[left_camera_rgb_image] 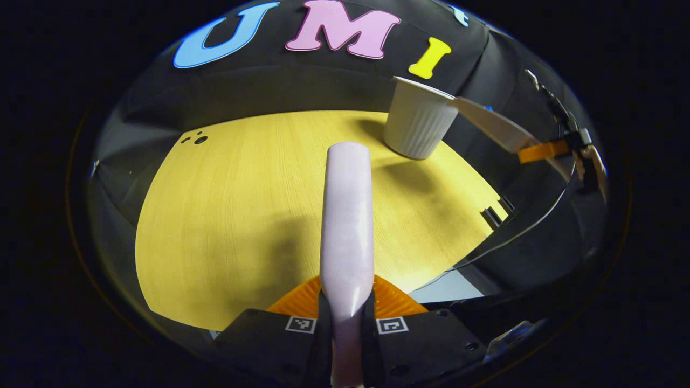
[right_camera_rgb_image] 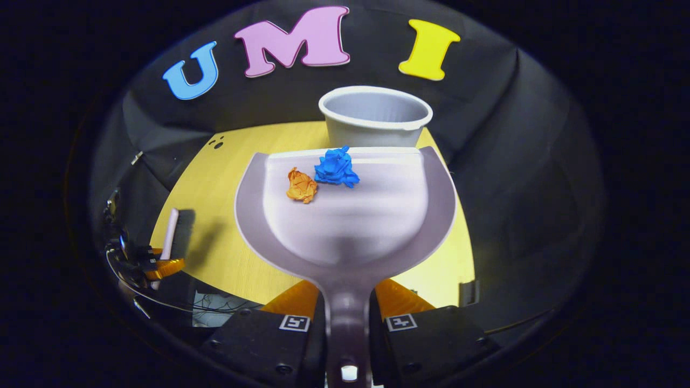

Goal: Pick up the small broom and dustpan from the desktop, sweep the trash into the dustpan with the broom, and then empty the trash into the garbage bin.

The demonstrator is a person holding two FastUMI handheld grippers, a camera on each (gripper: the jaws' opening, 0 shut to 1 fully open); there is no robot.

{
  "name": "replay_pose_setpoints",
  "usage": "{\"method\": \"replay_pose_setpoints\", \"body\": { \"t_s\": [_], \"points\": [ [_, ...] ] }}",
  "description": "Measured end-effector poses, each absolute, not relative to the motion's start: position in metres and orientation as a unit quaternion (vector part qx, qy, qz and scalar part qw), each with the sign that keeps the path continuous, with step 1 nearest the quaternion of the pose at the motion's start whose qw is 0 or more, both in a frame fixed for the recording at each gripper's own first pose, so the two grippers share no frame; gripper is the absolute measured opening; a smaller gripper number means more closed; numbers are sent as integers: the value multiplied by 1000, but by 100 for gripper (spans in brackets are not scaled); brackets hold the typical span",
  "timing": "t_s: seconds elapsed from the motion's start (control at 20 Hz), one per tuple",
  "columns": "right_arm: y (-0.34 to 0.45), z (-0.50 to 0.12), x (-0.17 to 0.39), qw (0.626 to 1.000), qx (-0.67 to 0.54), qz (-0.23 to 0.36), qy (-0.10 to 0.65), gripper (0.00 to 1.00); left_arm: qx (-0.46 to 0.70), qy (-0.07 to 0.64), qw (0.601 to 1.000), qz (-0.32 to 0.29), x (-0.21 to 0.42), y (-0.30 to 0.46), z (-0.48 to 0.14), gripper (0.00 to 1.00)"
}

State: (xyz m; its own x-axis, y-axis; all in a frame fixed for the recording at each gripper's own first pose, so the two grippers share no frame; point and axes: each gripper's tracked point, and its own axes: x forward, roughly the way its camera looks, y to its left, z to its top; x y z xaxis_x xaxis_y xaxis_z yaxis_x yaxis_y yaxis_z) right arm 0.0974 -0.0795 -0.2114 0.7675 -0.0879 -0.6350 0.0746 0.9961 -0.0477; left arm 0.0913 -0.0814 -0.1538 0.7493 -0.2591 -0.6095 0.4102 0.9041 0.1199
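- Left claw (left_camera_rgb_image: 346, 318), in the left gripper view, is clamped on the broom (left_camera_rgb_image: 347, 215): both orange fingers press against its pale lilac handle, which runs straight ahead, raised above the yellow worktop (left_camera_rgb_image: 215, 215).
- Farther back on the worktop stands the white ribbed garbage bin (left_camera_rgb_image: 418, 126), upright near the far right edge.
- At the right, the dustpan (left_camera_rgb_image: 493, 126) hangs with its front edge at the bin's rim, held by the other claw.
- Right claw (right_camera_rgb_image: 347, 315), in the right gripper view, grips the dustpan's (right_camera_rgb_image: 345, 215) handle between both fingers.
- Two crumpled paper balls lie in the pan near its front lip: an orange one (right_camera_rgb_image: 302, 185) and a blue one (right_camera_rgb_image: 336, 167), just beside each other.
- The garbage bin (right_camera_rgb_image: 375, 116) stands just beyond the lip, mouth open.
- At the far left, the broom (right_camera_rgb_image: 169, 229) stands over the worktop (right_camera_rgb_image: 215, 178) in the left claw.
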Motion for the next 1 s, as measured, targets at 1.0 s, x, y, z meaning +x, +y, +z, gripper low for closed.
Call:
{"method": "replay_pose_setpoints", "body": {
  "t_s": [1.0],
  "points": [
    [-200, -146, 245, 926, -57, -99, 361, 36, 28, 303, 947, -104, 78, -12, -144, 27]
  ]
}}
